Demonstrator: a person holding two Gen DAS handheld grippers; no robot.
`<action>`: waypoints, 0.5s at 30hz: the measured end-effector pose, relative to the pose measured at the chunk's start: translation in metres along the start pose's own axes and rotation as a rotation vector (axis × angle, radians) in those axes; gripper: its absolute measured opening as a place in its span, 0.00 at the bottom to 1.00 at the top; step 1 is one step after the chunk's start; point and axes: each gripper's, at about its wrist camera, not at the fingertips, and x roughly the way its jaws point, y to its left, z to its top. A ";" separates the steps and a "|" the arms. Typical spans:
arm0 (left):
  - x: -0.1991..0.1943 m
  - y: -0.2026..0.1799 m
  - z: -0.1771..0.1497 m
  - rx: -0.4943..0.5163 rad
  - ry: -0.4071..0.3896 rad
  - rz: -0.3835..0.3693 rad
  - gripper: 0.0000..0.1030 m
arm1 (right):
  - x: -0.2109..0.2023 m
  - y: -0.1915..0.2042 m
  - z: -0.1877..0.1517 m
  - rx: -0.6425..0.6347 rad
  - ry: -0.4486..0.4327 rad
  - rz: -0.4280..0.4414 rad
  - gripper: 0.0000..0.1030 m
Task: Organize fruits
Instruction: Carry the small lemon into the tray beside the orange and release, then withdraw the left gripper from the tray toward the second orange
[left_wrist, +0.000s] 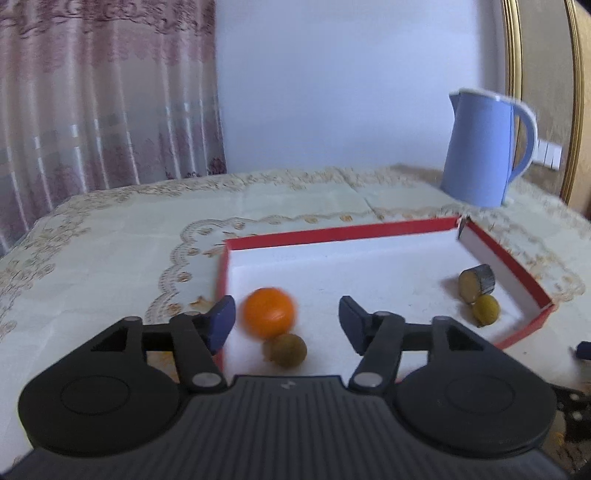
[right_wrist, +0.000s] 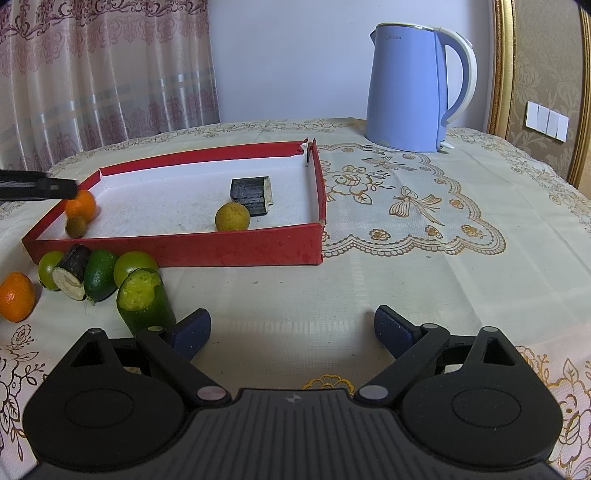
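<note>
four pieces already sit in the red tray: an orange lower left with the left tool released around it. right tool hangs unclenched, empty. five more fruits wait on the desk, lower left.

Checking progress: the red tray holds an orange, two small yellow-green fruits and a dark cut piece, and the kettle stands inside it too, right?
Not the kettle: the right wrist view shows it on the tablecloth behind the tray, outside it. The rest is right.
</note>
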 end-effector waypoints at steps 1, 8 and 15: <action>-0.007 0.005 -0.003 -0.015 -0.007 0.001 0.61 | 0.000 0.000 0.000 0.001 0.000 0.001 0.93; -0.041 0.038 -0.038 -0.099 0.009 0.065 0.63 | 0.000 0.000 0.000 0.001 0.000 0.001 0.94; -0.048 0.066 -0.069 -0.172 0.101 0.100 0.66 | 0.000 0.000 0.000 -0.001 0.001 -0.001 0.94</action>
